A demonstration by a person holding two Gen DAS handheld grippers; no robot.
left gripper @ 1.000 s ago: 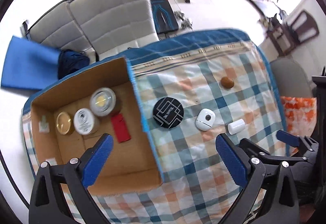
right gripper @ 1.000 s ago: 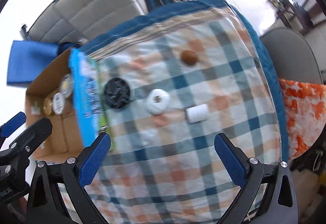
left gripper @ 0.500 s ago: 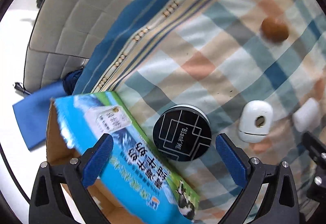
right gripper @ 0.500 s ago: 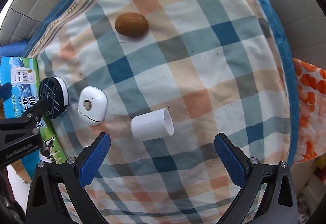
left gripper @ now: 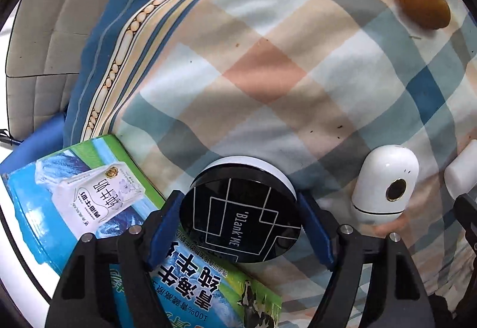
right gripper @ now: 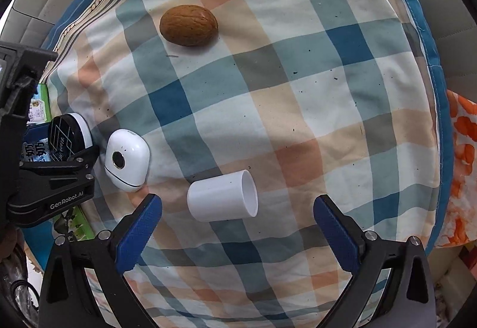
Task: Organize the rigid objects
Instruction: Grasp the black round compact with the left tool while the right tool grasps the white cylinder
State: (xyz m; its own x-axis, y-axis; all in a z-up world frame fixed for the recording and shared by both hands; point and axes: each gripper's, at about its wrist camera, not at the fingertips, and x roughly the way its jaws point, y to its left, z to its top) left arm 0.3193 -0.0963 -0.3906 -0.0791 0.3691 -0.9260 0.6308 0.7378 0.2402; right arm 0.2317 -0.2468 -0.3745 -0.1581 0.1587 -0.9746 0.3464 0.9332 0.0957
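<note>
**Left wrist view: my fingers are closing in on the black tin**

Left wrist camera is showing my left gripper (left gripper: 240, 228) straddling the round black tin (left gripper: 241, 213), with one blue pad (left gripper: 163, 228) sitting against its left edge and the other lying just beside its right edge. Whether I am actually squeezing it yet, I cannot tell. The tin is lying on the checked cloth (left gripper: 268, 74), its lower left part overlapping the blue milk carton box flap (left gripper: 74, 196). To the right of it, the white oval case (left gripper: 384, 185) is resting on the cloth, and the brown nut (left gripper: 423, 7) is sitting well apart at the far side.

On the other side, my right gripper (right gripper: 237, 234) is hanging with jaws spread wide, and the white cup (right gripper: 222, 196) is lying on its side just ahead of the gap between them, mouth facing right, touching neither pad.
</note>
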